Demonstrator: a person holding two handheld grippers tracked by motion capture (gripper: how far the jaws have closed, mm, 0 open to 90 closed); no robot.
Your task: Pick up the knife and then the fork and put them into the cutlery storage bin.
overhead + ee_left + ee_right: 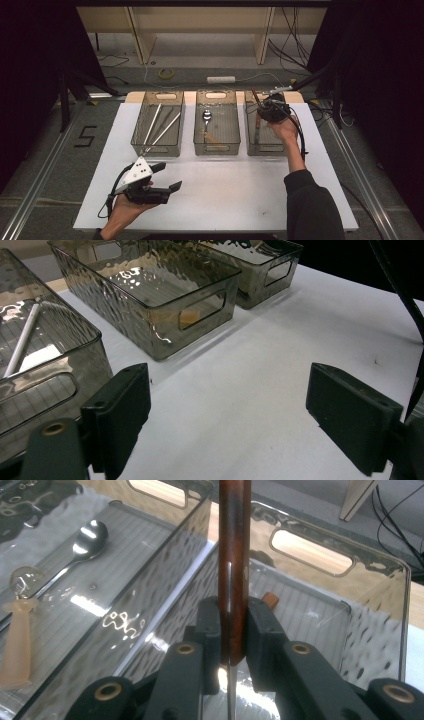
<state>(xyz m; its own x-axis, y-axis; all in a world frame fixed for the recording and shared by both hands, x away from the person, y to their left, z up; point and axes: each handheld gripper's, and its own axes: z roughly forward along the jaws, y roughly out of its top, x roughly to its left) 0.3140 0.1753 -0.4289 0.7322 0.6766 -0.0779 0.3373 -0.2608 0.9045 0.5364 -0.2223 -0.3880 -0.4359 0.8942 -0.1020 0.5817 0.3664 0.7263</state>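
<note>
On the table [225, 200] stand three clear bins, sorted by kind; I hold my right gripper [232, 645] over the right bin [385, 630], its jaws pinching a wooden-handled knife [233, 555] upright for lowering; my left gripper [225, 425] waits, jaws spread

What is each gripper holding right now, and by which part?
The right gripper clamps a knife at its wooden handle, by the blade. The left gripper is open, holding nothing.
</note>
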